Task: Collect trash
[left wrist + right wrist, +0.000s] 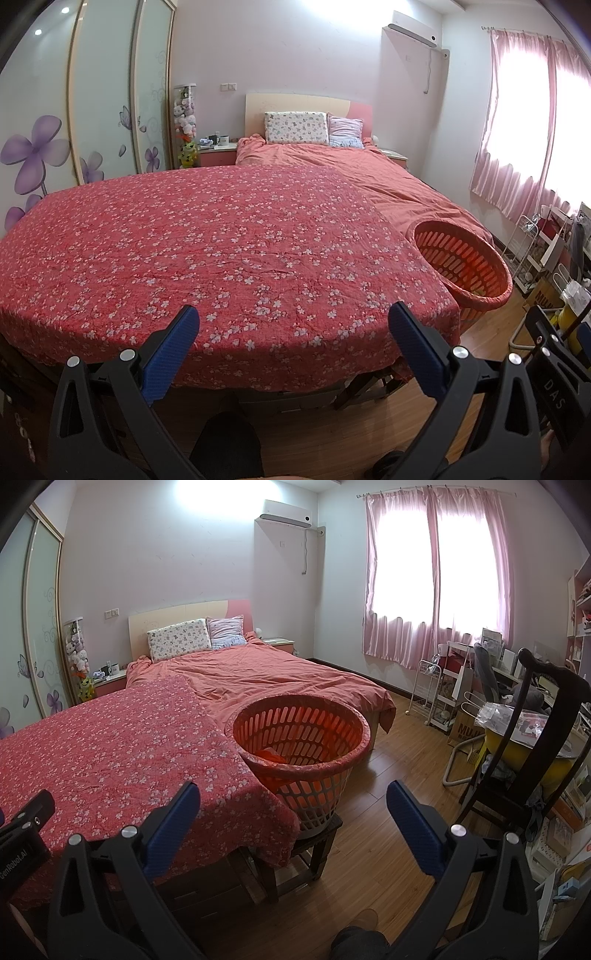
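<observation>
Basket (301, 734) abuts the floral cloth (221, 251) edge — both tools spread.

Few words can be read. In the left wrist view, white letters "DAS" run lengthwise along the black body of the right gripper (554, 387) at about four o'clock. In the right wrist view, white lettering reading roughly "GenRobot.AI" stands on the black body of the left gripper (22, 845) at about eight o'clock, its first letter cut off at the picture's edge. A brown cardboard box (466, 728) on the floor at about three o'clock bears dark block letters that begin "MUJ"; the remainder is hidden. Print on the mug on the nightstand and on other packaging is too small to read.
</observation>
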`<state>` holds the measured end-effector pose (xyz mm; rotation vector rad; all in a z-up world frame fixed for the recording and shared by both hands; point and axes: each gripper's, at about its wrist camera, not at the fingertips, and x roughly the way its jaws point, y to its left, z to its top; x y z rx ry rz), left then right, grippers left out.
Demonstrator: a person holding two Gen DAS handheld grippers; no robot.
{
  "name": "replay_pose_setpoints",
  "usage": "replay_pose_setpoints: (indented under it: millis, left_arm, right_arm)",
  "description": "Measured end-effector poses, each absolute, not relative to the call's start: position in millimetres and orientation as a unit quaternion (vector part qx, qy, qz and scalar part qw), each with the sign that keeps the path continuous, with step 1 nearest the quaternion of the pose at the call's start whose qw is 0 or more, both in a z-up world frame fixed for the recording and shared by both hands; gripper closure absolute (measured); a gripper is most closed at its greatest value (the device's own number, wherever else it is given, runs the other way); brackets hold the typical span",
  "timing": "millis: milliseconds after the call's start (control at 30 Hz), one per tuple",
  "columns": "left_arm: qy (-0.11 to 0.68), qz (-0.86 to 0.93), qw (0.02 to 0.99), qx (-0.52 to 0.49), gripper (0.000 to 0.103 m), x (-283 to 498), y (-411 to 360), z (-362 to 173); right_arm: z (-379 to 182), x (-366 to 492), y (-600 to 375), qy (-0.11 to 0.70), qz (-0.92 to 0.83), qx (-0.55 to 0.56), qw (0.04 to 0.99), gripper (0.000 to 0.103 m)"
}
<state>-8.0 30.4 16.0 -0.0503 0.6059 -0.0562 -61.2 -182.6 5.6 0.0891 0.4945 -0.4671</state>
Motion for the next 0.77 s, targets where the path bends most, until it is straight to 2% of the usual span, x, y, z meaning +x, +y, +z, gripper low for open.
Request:
replay_pose_setpoints:
  millis: [767]
  left_arm:
    - [0.297, -0.024, 0.954, -0.016, 0.002, -5.9, 33.3, 18.4]
  right_arm:
    - [6.6, -61.0, -182.6, 0.243, -0.229, 0.044, 0.942, 0.004]
